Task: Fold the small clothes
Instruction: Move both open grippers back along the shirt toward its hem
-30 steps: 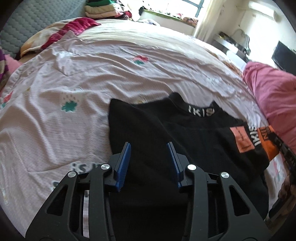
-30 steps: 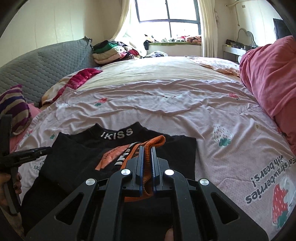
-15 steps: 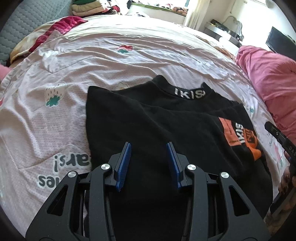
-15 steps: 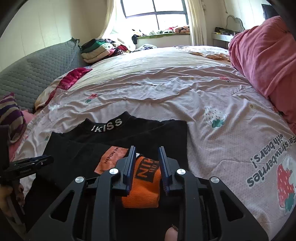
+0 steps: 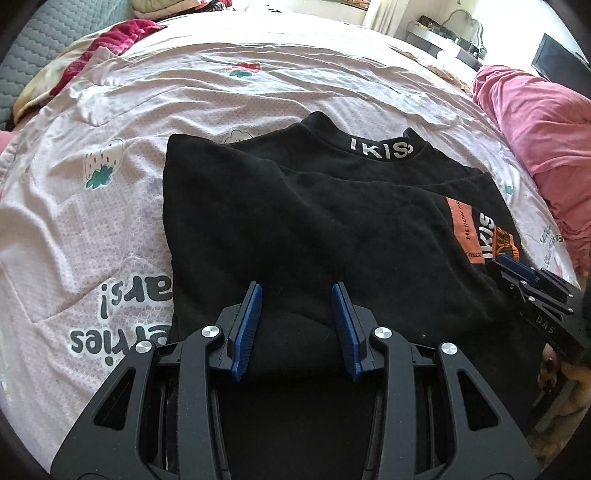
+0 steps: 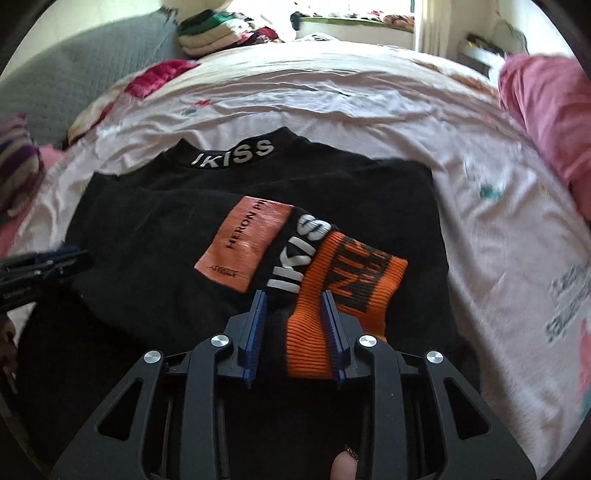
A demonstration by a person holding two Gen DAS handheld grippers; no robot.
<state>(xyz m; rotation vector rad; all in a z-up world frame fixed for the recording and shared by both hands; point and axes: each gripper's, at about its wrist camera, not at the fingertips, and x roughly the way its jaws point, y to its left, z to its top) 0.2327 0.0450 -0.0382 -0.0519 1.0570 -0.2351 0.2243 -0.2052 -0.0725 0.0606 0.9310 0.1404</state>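
A black sweater (image 5: pixel 314 221) with a white "IKISS" collar lies on the bed, both sleeves folded across its body. It also shows in the right wrist view (image 6: pixel 155 236). My left gripper (image 5: pixel 297 295) is open and empty above the sweater's lower part. My right gripper (image 6: pixel 291 299) is open over the orange ribbed cuff (image 6: pixel 343 288) of the folded sleeve, which lies loose on the sweater beside an orange patch (image 6: pixel 245 243). The right gripper also shows in the left wrist view (image 5: pixel 532 288), and the left gripper in the right wrist view (image 6: pixel 40 266).
The pink strawberry-print bedsheet (image 5: pixel 92 203) spreads all round the sweater. A pink blanket (image 5: pixel 539 122) is heaped at the right. A grey quilted headboard (image 6: pixel 74 74) and a pile of folded clothes (image 6: pixel 218 29) stand at the far left.
My right gripper has opened and let go of the orange cuff, which now lies on the sweater. Both grippers have dropped lower over the sweater. The left gripper stays open.
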